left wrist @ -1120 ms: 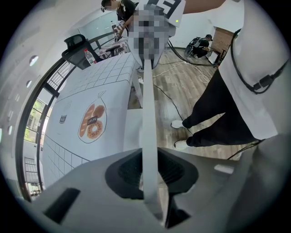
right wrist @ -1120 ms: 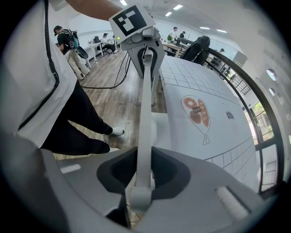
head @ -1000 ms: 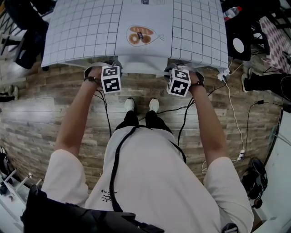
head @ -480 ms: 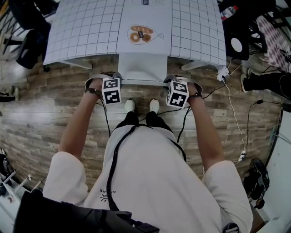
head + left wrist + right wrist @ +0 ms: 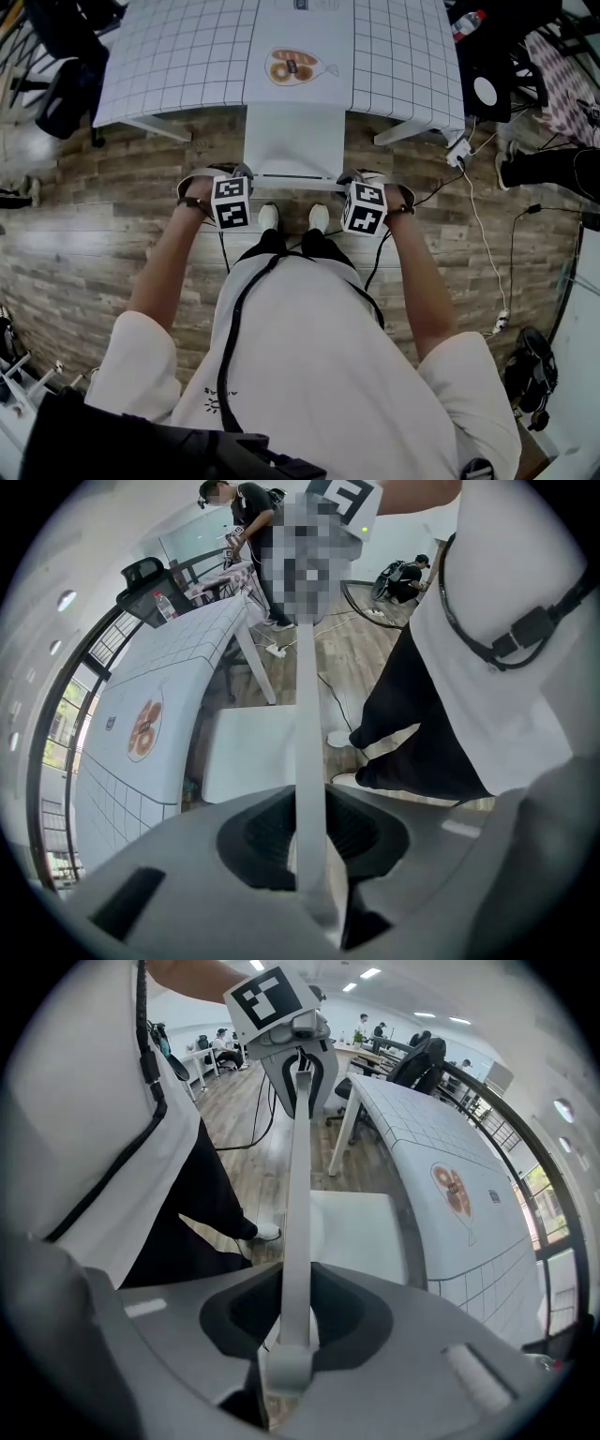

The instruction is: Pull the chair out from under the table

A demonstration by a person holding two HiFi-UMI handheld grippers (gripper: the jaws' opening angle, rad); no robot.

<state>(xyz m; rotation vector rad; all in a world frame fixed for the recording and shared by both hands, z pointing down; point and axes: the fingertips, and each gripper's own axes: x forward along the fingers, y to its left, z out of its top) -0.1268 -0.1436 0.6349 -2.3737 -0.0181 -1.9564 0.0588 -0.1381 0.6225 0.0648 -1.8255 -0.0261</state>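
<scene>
A white chair [image 5: 292, 141] stands half out from under the table [image 5: 178, 56], which has a white grid-patterned cover. Its seat [image 5: 248, 757] shows in front of the table edge. In the head view my left gripper [image 5: 239, 175] is shut on the left end of the chair's top back rail [image 5: 295, 178]. My right gripper [image 5: 348, 178] is shut on the right end. In the left gripper view the rail [image 5: 307, 714] runs out of my left gripper [image 5: 315, 855]. The right gripper view shows the rail [image 5: 298, 1176] clamped by my right gripper [image 5: 291, 1326], with the left gripper [image 5: 298, 1054] at its far end.
The person's white shoes [image 5: 268, 217] stand just behind the chair on the wood floor. Cables and a power strip [image 5: 459, 150] lie to the right. White table legs [image 5: 155, 129] flank the chair. Dark office chairs [image 5: 61, 89] stand at the left, and a dark bag [image 5: 525, 375] at the lower right.
The chair has slid out from under the table toward the person, showing more of the seat. Both grippers moved back with it, still clamped on the back rail.
</scene>
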